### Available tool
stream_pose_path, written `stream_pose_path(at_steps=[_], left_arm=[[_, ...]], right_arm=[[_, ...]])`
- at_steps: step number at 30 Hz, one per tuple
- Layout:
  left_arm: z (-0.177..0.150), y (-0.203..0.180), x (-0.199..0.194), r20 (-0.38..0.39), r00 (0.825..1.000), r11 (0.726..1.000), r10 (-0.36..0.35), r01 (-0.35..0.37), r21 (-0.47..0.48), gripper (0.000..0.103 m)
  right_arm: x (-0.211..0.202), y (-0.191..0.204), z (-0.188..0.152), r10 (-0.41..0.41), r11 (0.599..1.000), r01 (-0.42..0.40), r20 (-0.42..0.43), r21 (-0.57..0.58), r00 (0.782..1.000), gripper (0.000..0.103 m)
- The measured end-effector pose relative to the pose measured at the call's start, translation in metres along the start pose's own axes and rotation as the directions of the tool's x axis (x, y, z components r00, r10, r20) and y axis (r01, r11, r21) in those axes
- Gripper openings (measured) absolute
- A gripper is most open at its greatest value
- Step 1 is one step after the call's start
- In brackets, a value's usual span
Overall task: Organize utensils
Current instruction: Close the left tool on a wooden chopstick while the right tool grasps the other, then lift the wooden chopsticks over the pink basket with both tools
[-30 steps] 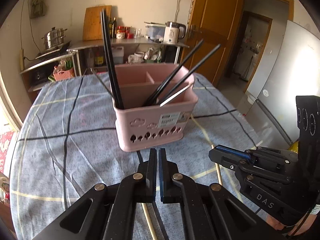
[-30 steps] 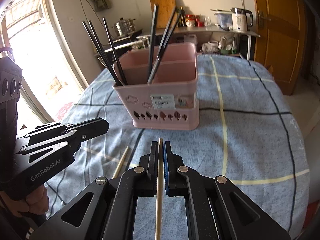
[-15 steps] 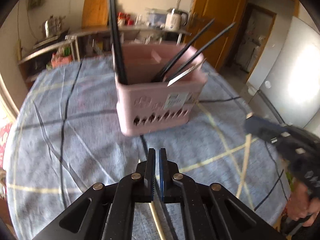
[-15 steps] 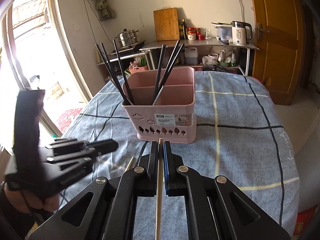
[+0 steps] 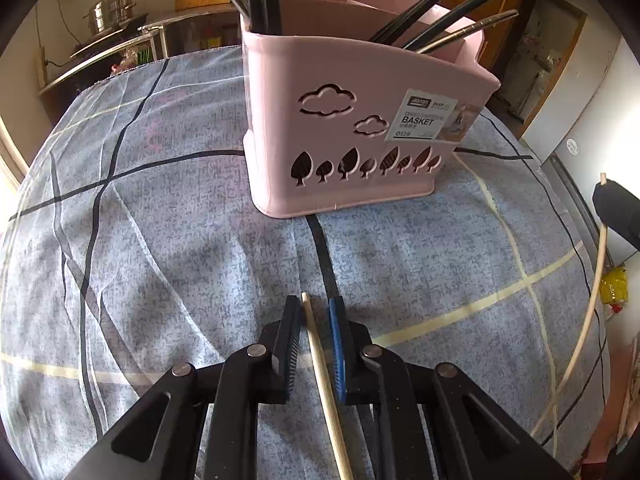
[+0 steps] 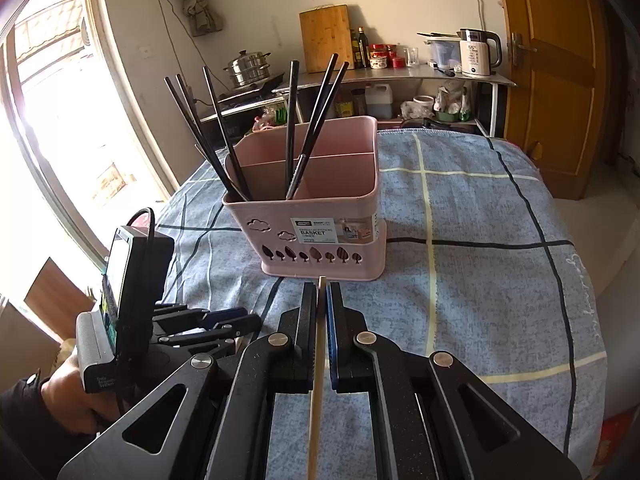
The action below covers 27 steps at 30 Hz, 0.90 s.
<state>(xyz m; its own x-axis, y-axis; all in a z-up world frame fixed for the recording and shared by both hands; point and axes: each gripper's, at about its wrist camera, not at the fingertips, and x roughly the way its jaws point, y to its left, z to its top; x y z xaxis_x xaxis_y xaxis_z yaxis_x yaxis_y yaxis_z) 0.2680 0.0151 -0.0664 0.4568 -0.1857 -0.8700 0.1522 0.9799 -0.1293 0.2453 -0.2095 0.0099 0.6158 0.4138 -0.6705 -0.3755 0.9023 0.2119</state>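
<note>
The pink basket [image 5: 360,120] stands on the checked tablecloth [image 5: 160,240], holding dark chopsticks [image 6: 224,136]. In front of it, the left gripper [image 5: 314,308] is low over the cloth, its jaws opening, with a wooden chopstick [image 5: 320,368] lying loose between them. The right gripper [image 6: 322,296], also before the basket, is clamped on another wooden chopstick [image 6: 316,392], whose tip points at the basket.
</note>
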Motion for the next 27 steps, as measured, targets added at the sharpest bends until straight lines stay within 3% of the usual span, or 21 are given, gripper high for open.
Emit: stream_pose_path(at_steps=[4, 6, 8, 15, 22, 27], left_arm=[[-0.002, -0.005, 0.003, 0.005, 1.0, 1.0, 0.02, -0.02, 0.021, 0.014], [-0.001, -0.004, 0.003, 0.0, 1.0, 1.0, 0.019, -0.019, 0.017, 0.005], [-0.002, -0.002, -0.001, -0.003, 1.0, 1.0, 0.0, 0.0, -0.005, 0.005], [0.012, 0.003, -0.053, 0.111, 0.993, 0.999, -0.033, 0.036, -0.02, 0.004], [0.029, -0.007, -0.131, 0.283, 0.957, 0.998, -0.066, 0.064, 0.016, 0.004], [0.037, -0.01, -0.162, 0.342, 0.937, 0.997, -0.079, 0.068, 0.045, 0.004]], right_arm=[[0.003, 0.0, 0.0, 0.004, 1.0, -0.004, -0.003, 0.001, 1.0, 0.005], [0.004, 0.001, 0.0, 0.006, 1.0, -0.006, -0.005, 0.0, 1.0, 0.005], [0.003, 0.002, 0.0, 0.008, 1.0, -0.008, -0.005, -0.002, 1.0, 0.005], [-0.007, 0.008, 0.005, 0.006, 1.0, -0.005, 0.019, -0.017, 1.0, 0.005], [-0.023, 0.015, 0.016, 0.002, 0.999, 0.0, 0.061, -0.032, 0.998, 0.005], [-0.033, 0.019, 0.022, -0.004, 0.999, 0.008, 0.089, -0.045, 0.996, 0.005]])
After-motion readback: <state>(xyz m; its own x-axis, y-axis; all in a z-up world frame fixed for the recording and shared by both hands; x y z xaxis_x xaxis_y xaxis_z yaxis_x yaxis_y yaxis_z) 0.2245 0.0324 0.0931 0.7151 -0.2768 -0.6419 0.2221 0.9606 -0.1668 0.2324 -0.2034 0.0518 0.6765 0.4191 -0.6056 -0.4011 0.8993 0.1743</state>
